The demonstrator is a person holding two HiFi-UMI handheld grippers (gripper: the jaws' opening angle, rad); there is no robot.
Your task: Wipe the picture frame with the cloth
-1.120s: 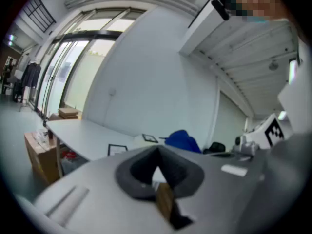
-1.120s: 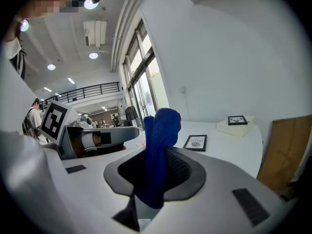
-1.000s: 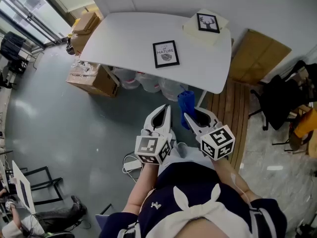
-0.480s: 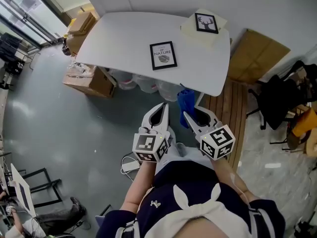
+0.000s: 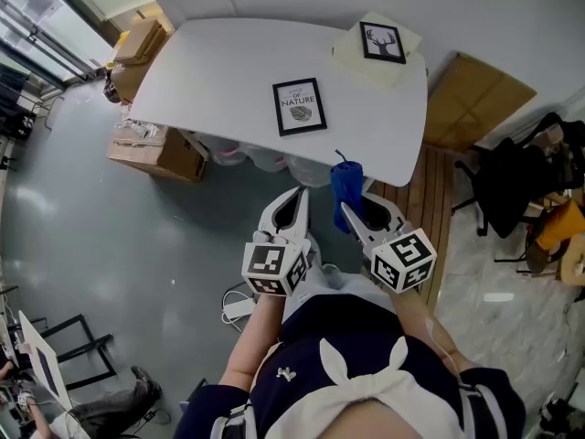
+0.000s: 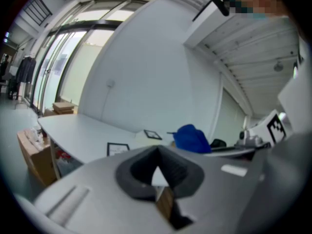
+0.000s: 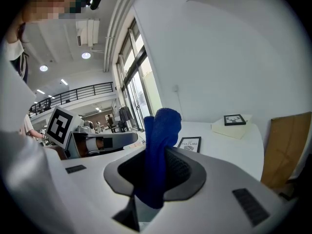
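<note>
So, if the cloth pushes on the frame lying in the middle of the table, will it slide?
Probably yes: the frame lies flat on a smooth white table with nothing beside it to stop it. It looks thin, so likely light. Tipping seems unlikely, since it is already flat.

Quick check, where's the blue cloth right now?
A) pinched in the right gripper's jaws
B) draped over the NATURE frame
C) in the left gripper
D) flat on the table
A: the right gripper view shows the blue cloth standing up from between the right gripper's shut jaws, short of the white table.
</note>
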